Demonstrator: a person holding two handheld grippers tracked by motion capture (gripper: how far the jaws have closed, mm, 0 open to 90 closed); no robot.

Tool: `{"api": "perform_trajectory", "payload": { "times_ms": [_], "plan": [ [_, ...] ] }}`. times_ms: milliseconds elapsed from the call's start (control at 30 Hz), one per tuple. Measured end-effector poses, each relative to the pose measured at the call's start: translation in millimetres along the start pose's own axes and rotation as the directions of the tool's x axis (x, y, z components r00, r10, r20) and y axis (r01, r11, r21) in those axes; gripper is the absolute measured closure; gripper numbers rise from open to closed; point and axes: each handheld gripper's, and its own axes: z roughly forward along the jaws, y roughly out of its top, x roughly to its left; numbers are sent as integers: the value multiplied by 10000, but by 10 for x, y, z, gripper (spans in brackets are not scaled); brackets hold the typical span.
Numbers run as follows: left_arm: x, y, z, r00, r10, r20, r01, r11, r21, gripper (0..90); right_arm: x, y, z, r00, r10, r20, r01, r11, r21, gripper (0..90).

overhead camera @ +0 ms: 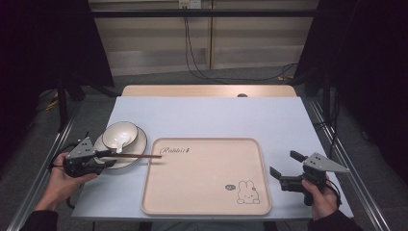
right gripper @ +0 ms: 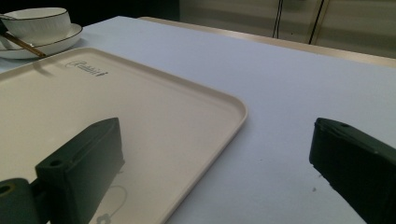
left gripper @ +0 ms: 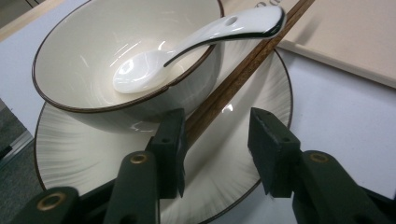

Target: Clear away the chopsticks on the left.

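Note:
A white bowl [overhead camera: 120,132] with a dark rim stands on a white plate [overhead camera: 140,140] at the table's left. A white spoon [left gripper: 187,46] lies in the bowl, its handle over the rim. Brown chopsticks [overhead camera: 140,156] rest across the plate, their tips reaching onto the beige tray [overhead camera: 207,183]. My left gripper [overhead camera: 109,158] is open at the plate's near edge. In the left gripper view the chopsticks [left gripper: 233,79] run in between the jaws, close to the left one, ungripped. My right gripper [overhead camera: 284,162] stands wide open to the right of the tray, holding nothing.
The tray [right gripper: 140,116] bears a rabbit drawing and script lettering and carries nothing else. The pale blue table top [overhead camera: 216,115] stretches behind it. Metal frame rails run along both table sides, and cables hang at the back wall.

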Motion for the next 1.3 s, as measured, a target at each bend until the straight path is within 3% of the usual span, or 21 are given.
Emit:
{"api": "perform_trajectory", "payload": {
  "times_ms": [167,300,567,767,867,1233,1300],
  "plan": [
    [53,-57,-32,9995,-210,-254,207,9997,-122,561,3,-1,2,10000,-1,-25,1,10000,9,25],
    [55,-31,-10,9993,69,-355,-67,10000,65,632,2,-1,5,10000,4,-1,-4,10000,5,25],
    [43,12,-7,9982,547,-234,-536,9976,427,626,0,-2,5,10000,12,-8,-12,10000,-3,25],
    [38,-8,2,9987,468,-221,-464,9987,195,618,-2,-3,5,10000,58,-36,-58,10000,17,25],
    [55,-28,-12,9984,367,-425,-355,9990,288,594,-1,-4,6,10000,68,-41,-67,10000,15,25],
    [44,-17,46,9989,459,-43,-455,9968,661,654,1,-6,11,9999,124,-61,-123,9999,64,25],
    [39,22,55,9974,706,134,-715,9927,976,657,0,-7,11,9999,114,-74,-113,9999,73,25]
  ]
}}
